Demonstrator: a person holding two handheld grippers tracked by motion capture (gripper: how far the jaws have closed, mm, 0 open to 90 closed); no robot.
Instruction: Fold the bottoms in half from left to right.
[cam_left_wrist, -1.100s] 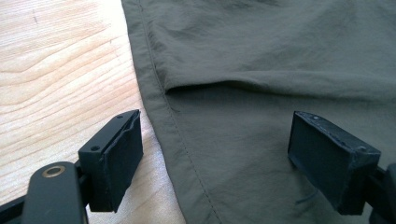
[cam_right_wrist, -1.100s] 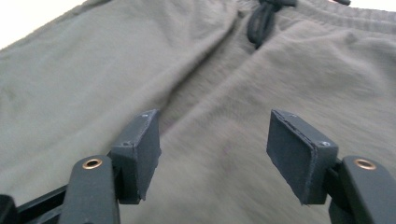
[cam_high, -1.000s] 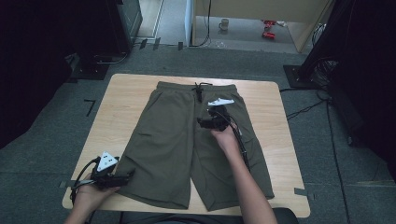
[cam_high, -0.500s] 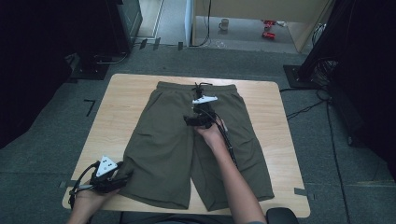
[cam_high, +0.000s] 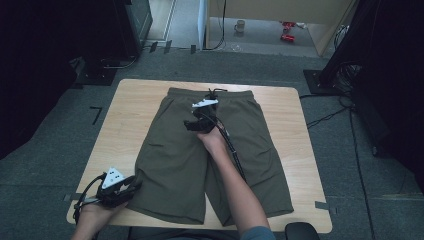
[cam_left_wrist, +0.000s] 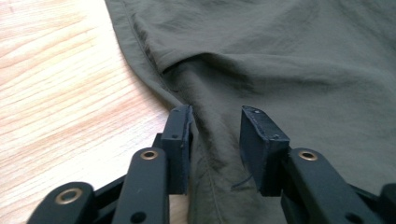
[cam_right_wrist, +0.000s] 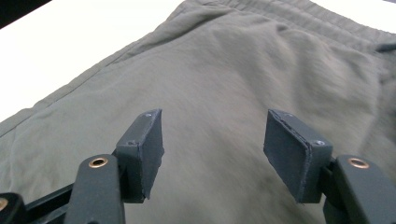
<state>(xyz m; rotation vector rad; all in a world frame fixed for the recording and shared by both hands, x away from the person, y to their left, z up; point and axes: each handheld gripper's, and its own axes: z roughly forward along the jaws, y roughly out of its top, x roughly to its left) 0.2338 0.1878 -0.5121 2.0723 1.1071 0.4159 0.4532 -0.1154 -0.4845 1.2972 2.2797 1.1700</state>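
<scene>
The olive shorts (cam_high: 215, 155), light, limp cloth spread flat mid-table, are being pinched at the near-left hem by the closing left gripper (cam_left_wrist: 215, 140), while the right gripper (cam_right_wrist: 212, 144) is being held open over the waist.

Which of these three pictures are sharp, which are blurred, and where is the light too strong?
High view: dim, soft, dark surroundings, shorts and table evenly lit. Left gripper view: jaws and nearby fold of the shorts sharp, light wood grain clear. Right gripper view: cloth smeared, as if by motion; table washed out to white; jaws crisp.
</scene>
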